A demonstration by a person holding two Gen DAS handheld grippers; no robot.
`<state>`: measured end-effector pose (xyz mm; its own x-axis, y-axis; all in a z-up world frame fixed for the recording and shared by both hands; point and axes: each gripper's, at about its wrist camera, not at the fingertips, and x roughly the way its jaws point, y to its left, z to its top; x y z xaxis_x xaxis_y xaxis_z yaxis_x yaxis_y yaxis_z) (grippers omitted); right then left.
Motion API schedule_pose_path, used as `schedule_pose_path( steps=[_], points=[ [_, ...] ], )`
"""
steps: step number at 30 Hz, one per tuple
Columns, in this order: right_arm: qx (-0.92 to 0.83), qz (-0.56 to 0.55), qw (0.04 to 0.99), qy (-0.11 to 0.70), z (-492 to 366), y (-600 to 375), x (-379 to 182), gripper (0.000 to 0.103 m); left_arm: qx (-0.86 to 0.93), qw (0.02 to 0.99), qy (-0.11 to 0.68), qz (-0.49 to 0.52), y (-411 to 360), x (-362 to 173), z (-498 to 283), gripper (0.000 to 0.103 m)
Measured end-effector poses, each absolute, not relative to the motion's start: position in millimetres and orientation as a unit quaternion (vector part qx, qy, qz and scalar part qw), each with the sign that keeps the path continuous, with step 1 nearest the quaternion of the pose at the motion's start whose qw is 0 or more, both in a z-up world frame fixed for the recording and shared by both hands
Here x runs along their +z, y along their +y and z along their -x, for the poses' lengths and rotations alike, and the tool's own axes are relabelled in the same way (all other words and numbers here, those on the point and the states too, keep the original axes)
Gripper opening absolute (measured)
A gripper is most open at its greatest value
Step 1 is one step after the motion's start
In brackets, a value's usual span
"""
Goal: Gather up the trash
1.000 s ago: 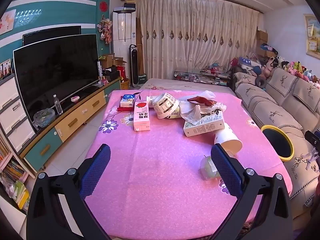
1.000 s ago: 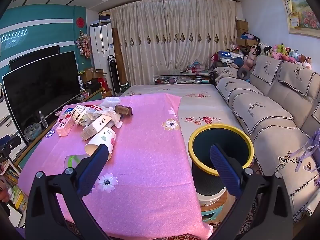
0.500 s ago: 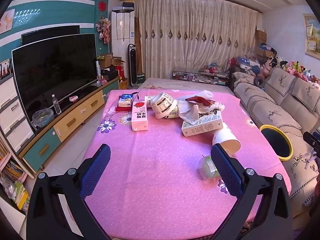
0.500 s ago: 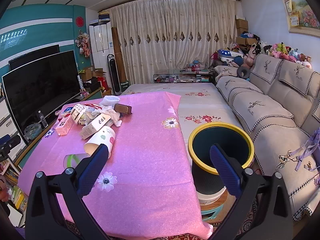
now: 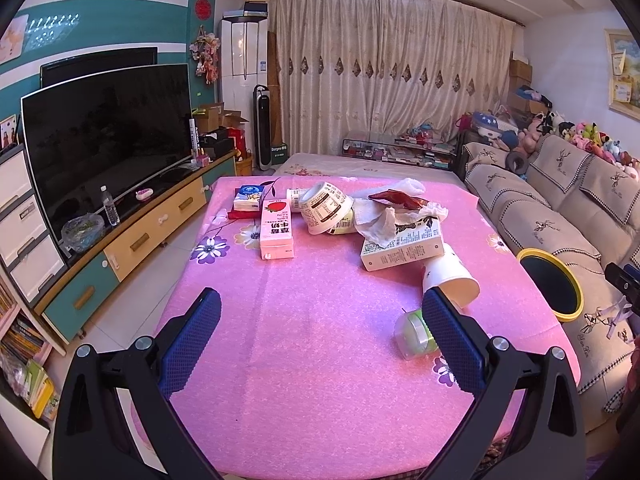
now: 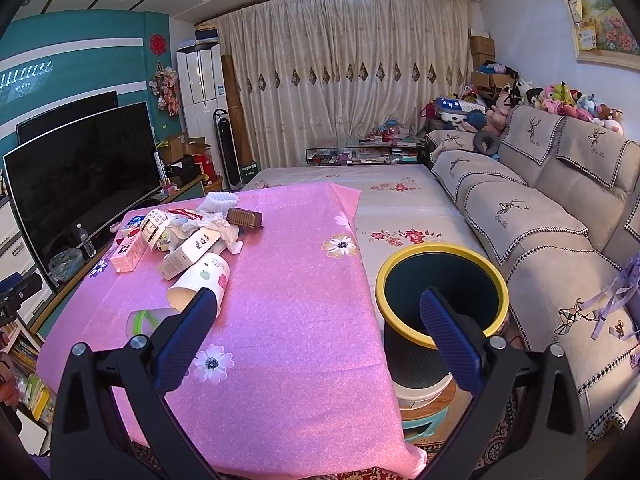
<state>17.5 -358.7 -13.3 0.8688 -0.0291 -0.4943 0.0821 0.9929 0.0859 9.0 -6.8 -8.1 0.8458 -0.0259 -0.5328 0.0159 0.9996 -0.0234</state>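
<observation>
Trash lies on the pink tablecloth (image 5: 320, 340): a pink milk carton (image 5: 276, 230), a tipped paper bowl (image 5: 325, 208), crumpled tissue (image 5: 380, 220), a white carton (image 5: 402, 246), a paper cup (image 5: 450, 274) on its side and a clear plastic cup (image 5: 412, 334). My left gripper (image 5: 320, 312) is open and empty above the near table. My right gripper (image 6: 316, 312) is open and empty, between the table and the yellow-rimmed trash bin (image 6: 442, 284). The paper cup (image 6: 202, 280) and the clear cup (image 6: 150, 318) lie by its left finger.
A TV (image 5: 104, 140) on a low cabinet runs along the left. A sofa (image 6: 560, 216) stands right of the bin, which also shows in the left wrist view (image 5: 550, 288). A brown box (image 6: 245, 218) lies at the pile's far side. A floral-covered surface (image 6: 400, 208) extends beyond the table.
Both grippers have drawn back and risen slightly, so the table looks a little farther. The trash has not moved. Both stay open.
</observation>
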Motion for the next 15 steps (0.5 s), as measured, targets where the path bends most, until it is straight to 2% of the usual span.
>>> schedule_pose_path(
  steps=[15],
  points=[
    [-0.03,-0.055,0.965,0.256,-18.2,-357.9,-10.9,0.097,-0.012,0.959,0.283,0.012,-1.8,-10.8,-9.5,0.099]
  ],
)
